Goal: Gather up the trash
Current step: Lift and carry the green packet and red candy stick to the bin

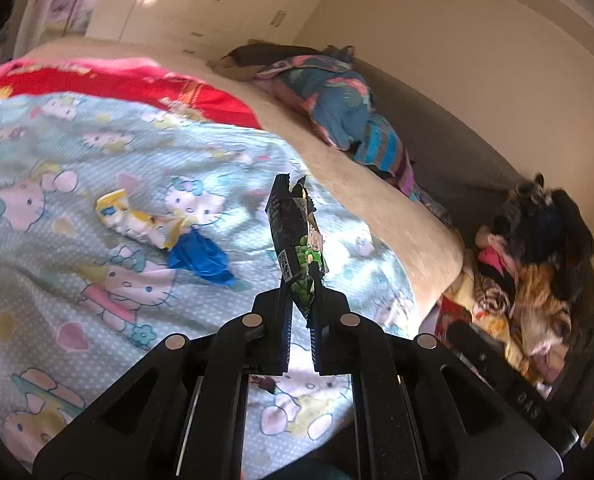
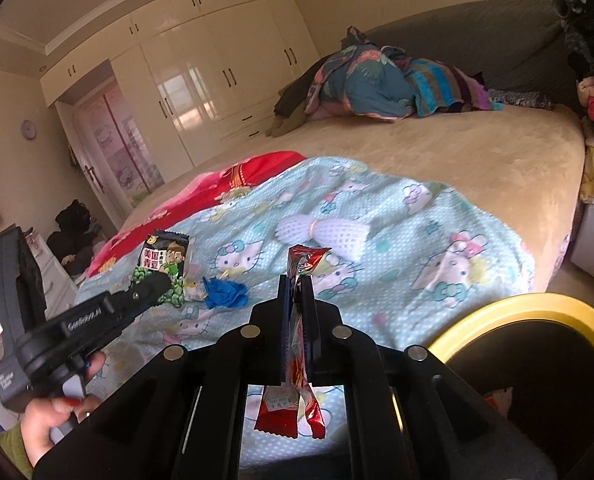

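Observation:
In the left wrist view, my left gripper (image 1: 301,278) is shut on a black and green pea snack packet (image 1: 297,236), which stands up above a cartoon-cat blanket (image 1: 77,168). A yellow-white wrapper (image 1: 137,220) and a crumpled blue piece (image 1: 199,258) lie on the blanket to its left. My right gripper (image 2: 295,280) is shut on a red shiny wrapper (image 2: 293,412), which hangs down below the fingers. The right wrist view also has the left gripper (image 2: 153,284) with the pea packet (image 2: 163,264), the blue piece (image 2: 225,294) and a white foam net (image 2: 321,232).
A yellow-rimmed bin (image 2: 537,320) with a dark inside stands at the lower right beside the bed. Piled bedding (image 2: 377,80) lies at the head of the beige mattress (image 2: 477,168). More clothes (image 1: 537,260) are heaped beside the bed. White wardrobes (image 2: 217,72) line the far wall.

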Demonstrator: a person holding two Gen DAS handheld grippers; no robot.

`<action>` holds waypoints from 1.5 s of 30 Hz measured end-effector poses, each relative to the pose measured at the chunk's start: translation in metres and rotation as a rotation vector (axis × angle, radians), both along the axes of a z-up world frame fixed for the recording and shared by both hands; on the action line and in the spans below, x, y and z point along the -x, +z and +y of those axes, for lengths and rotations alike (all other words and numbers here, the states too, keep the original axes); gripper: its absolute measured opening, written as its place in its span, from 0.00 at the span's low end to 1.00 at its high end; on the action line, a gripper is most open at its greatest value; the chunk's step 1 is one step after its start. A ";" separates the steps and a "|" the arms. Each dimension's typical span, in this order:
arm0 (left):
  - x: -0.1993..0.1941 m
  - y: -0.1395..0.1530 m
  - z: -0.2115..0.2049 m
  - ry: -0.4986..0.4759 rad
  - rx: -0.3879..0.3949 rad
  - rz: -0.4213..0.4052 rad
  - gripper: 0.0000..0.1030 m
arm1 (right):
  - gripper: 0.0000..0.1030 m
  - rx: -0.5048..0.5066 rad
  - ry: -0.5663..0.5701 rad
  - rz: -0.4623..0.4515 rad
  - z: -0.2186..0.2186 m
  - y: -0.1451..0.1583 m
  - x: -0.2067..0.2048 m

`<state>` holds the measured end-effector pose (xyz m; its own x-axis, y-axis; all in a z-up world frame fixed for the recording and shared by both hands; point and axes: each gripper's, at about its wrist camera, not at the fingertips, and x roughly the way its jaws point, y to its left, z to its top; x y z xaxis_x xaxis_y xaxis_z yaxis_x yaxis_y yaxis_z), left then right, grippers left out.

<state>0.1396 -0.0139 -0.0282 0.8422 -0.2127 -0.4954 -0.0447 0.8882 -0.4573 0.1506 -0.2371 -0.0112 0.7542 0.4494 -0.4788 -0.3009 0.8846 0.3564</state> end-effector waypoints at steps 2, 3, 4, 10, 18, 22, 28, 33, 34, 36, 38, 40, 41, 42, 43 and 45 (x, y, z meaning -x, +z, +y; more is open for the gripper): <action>0.003 0.002 -0.007 -0.021 -0.018 -0.011 0.04 | 0.06 0.007 -0.009 -0.008 -0.005 0.002 0.003; 0.005 0.003 -0.014 -0.040 -0.035 -0.021 0.04 | 0.06 0.008 -0.013 -0.009 -0.008 0.003 0.004; 0.007 0.004 -0.017 -0.049 -0.043 -0.026 0.04 | 0.06 0.007 -0.017 -0.008 -0.010 0.003 0.006; 0.017 0.008 -0.044 -0.123 -0.109 -0.063 0.04 | 0.06 0.022 -0.048 -0.019 -0.031 0.008 0.016; 0.027 0.008 -0.068 -0.205 -0.144 -0.085 0.04 | 0.06 0.021 -0.095 -0.030 -0.061 0.015 0.020; 0.032 0.006 -0.082 -0.252 -0.150 -0.086 0.04 | 0.06 0.021 -0.108 -0.023 -0.075 0.014 0.022; 0.038 0.001 -0.103 -0.329 -0.152 -0.080 0.04 | 0.06 0.051 -0.120 -0.012 -0.093 0.012 0.029; 0.044 -0.005 -0.121 -0.389 -0.158 -0.073 0.04 | 0.06 0.056 -0.143 0.003 -0.114 0.008 0.037; 0.045 -0.005 -0.124 -0.400 -0.157 -0.071 0.04 | 0.06 0.057 -0.150 0.004 -0.118 0.008 0.038; 0.047 -0.007 -0.131 -0.421 -0.158 -0.070 0.04 | 0.06 0.061 -0.157 0.004 -0.123 0.007 0.042; 0.050 -0.009 -0.138 -0.442 -0.165 -0.067 0.04 | 0.06 0.063 -0.168 0.006 -0.128 0.006 0.043; 0.051 -0.011 -0.144 -0.460 -0.172 -0.064 0.04 | 0.06 0.059 -0.176 0.012 -0.134 0.005 0.044; 0.052 -0.012 -0.148 -0.469 -0.176 -0.062 0.04 | 0.06 0.060 -0.182 0.012 -0.137 0.005 0.045; 0.054 -0.013 -0.151 -0.481 -0.180 -0.061 0.04 | 0.06 0.063 -0.185 0.012 -0.139 0.004 0.045; 0.055 -0.014 -0.155 -0.492 -0.183 -0.059 0.04 | 0.06 0.064 -0.189 0.012 -0.141 0.004 0.045; 0.057 -0.016 -0.161 -0.511 -0.187 -0.057 0.04 | 0.06 0.056 -0.202 0.018 -0.147 0.001 0.046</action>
